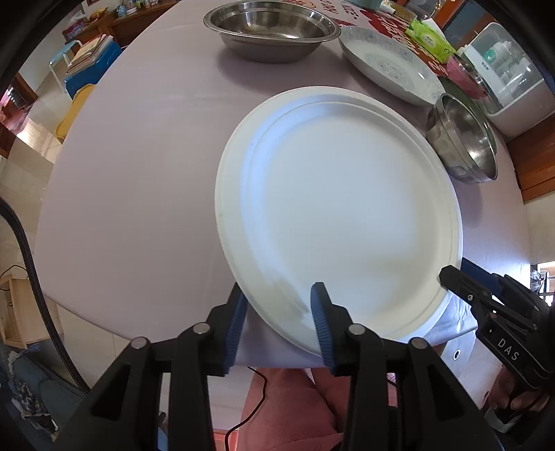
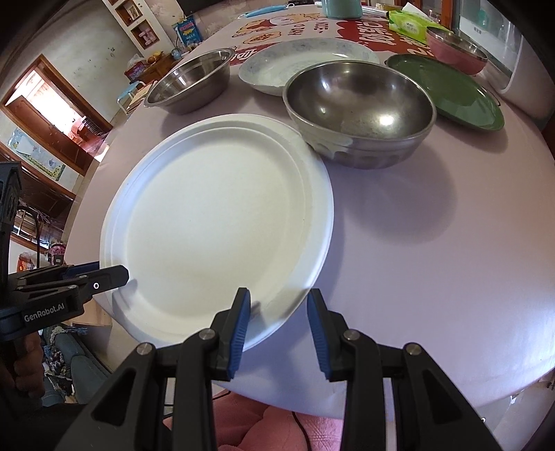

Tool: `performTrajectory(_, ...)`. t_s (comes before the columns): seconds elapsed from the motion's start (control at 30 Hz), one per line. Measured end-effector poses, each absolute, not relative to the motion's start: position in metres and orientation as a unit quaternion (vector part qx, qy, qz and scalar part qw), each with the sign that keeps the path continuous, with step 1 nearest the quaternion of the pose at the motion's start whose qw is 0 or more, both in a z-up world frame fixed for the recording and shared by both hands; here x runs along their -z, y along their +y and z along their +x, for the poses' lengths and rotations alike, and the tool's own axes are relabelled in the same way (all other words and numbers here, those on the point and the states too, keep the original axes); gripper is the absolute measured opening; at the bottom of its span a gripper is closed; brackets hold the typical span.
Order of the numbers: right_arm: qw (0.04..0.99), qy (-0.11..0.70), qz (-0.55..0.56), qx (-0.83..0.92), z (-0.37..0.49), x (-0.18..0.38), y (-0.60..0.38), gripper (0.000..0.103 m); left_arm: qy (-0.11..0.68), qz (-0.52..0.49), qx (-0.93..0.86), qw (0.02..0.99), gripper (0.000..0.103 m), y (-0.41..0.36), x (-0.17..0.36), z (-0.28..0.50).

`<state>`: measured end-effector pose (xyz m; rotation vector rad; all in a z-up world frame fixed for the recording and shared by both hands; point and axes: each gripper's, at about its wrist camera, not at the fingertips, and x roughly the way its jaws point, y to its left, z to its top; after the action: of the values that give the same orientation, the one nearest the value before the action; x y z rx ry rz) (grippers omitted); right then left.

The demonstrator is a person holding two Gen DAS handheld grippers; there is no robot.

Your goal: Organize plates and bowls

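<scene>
A large white plate (image 1: 343, 208) lies near the front edge of the round table (image 1: 138, 173); it also shows in the right wrist view (image 2: 215, 222). My left gripper (image 1: 279, 305) is open, its jaws straddling the plate's near-left rim. My right gripper (image 2: 279, 312) is open, its jaws astride the plate's near-right rim. Each gripper shows in the other's view, the right gripper (image 1: 451, 277) and the left gripper (image 2: 118, 274), at the plate's edge. A steel bowl (image 2: 359, 111) touches the plate's far side.
A wide steel basin (image 1: 270, 29), a patterned white plate (image 1: 385, 66), a green plate (image 2: 447, 90) and a pink bowl (image 2: 454, 48) stand further back. A tissue pack (image 2: 407, 22) and a white appliance (image 1: 510, 76) are at the far right.
</scene>
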<state>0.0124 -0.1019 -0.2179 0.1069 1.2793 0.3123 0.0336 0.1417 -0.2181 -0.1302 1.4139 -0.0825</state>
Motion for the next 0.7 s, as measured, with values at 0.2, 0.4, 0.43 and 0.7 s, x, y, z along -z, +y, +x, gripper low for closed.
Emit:
performTrajectory(0.2,0.790,0.593,0.049,-0.150,0.014,0.216,-0.102,0.043,0.647,-0.072,0.038,0.758,0.043,0.144,0.220,0.036)
performTrajectory(0.4,0.793,0.590,0.051,-0.145,0.016,0.214,-0.105,0.051,0.643,-0.068,0.022,0.762,0.057,0.146,0.215,0.036)
performTrajectory(0.43,0.793,0.589,0.052,-0.145,0.017,0.213,-0.106,0.053,0.642,-0.067,0.020,0.764,0.060,0.146,0.214,0.036)
performTrajectory(0.7,0.799,0.583,0.049,-0.137,0.013,0.205,-0.116,0.059,0.618,-0.077,0.031,0.782,0.069,0.149,0.195,0.036)
